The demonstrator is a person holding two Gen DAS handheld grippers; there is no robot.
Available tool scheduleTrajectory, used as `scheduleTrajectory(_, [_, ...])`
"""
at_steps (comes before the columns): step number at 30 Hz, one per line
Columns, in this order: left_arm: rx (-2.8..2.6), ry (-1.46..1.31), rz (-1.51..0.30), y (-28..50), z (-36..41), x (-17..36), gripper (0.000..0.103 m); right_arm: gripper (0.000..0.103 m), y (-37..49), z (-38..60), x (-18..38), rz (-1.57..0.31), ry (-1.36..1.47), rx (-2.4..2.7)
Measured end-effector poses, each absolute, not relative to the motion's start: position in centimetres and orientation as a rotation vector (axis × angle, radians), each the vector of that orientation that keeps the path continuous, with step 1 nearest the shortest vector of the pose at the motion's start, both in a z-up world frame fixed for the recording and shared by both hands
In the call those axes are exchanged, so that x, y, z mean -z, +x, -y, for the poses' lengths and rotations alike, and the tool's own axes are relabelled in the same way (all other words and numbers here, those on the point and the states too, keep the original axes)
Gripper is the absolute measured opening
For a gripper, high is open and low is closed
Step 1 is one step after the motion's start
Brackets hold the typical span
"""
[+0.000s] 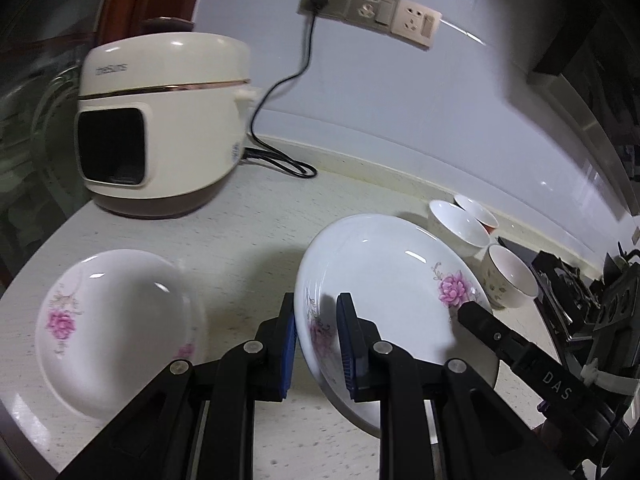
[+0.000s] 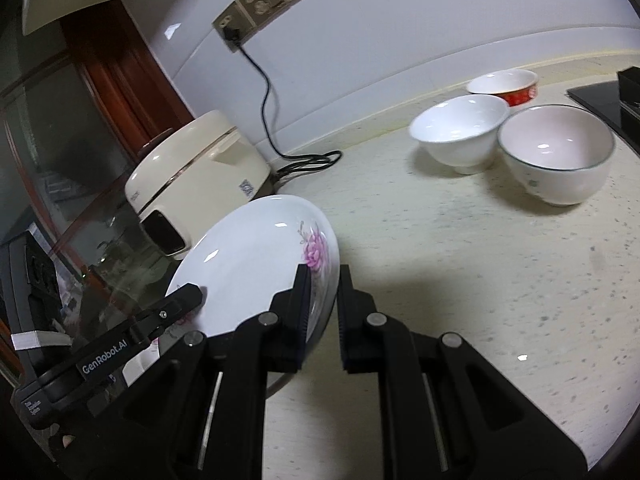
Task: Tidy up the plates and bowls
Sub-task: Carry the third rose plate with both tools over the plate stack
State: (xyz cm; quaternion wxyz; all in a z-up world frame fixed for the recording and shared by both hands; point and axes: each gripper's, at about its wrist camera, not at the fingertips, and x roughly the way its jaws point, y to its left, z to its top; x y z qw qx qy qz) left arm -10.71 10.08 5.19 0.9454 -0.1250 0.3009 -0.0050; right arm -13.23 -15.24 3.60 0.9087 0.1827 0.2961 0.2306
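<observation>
Here we count two flowered plates and three bowls on the desk point(image 1: 248, 240). Both tongs grip the same plate point(image 1: 384, 280), which is tilted up off the desk: the left tongs point(image 1: 316, 344) pinch its near rim between blue pads, and the right tongs point(image 2: 324, 300) pinch the opposite rim by the pink flower. The second plate point(image 1: 116, 328) lies flat to the left, apart from the held one. The three bowls cluster near the wall: a plain white bowl point(image 2: 460, 132), a red-patterned bowl point(image 2: 506, 86) behind it, and a rimmed bowl point(image 2: 558, 156) just beside them. One rice cooker point(image 1: 164, 128) stands at the back, its cord point(image 1: 280, 84) plugged into the wall sockets point(image 1: 368, 10).
</observation>
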Motion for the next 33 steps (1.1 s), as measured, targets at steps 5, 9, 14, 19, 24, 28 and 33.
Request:
scheduleTrajectory(5, [-0.016,-0.285,-0.601,-11.6,-12.4,-5.4,0.020,0.016,-13.4,13.1,-4.1,-0.608,0.365,-0.512])
scheduleTrajectory(9, [-0.038,-0.312,-0.597,-12.2,-14.0,-5.2,0.020,0.016,-13.6,11.4,-4.3,-0.610,0.348,-0.538])
scheduleTrajectory(14, [-0.067,-0.347,-0.582,-13.2,-16.2,-5.1,0.020,0.016,-13.2,9.2,-4.1,-0.628,0.338,-0.571])
scheduleTrajectory(19, [-0.108,-0.386,-0.567,-14.4,-18.5,-4.9,0.020,0.016,-13.0,6.5,-4.0,-0.646,0.319,-0.609])
scheduleTrajectory(24, [-0.153,-0.424,-0.567,-14.9,-21.3,-4.3,0.020,0.016,-13.2,3.6,-3.5,-0.672,0.299,-0.643])
scheduleTrajectory(28, [-0.192,-0.450,-0.562,-15.4,-23.2,-3.9,0.020,0.016,-13.2,1.5,-3.3,-0.684,0.275,-0.667])
scheduleTrajectory(33, [-0.224,-0.469,-0.558,-15.8,-25.1,-3.4,0.020,0.016,-13.1,-0.7,-3.1,-0.696,0.256,-0.689])
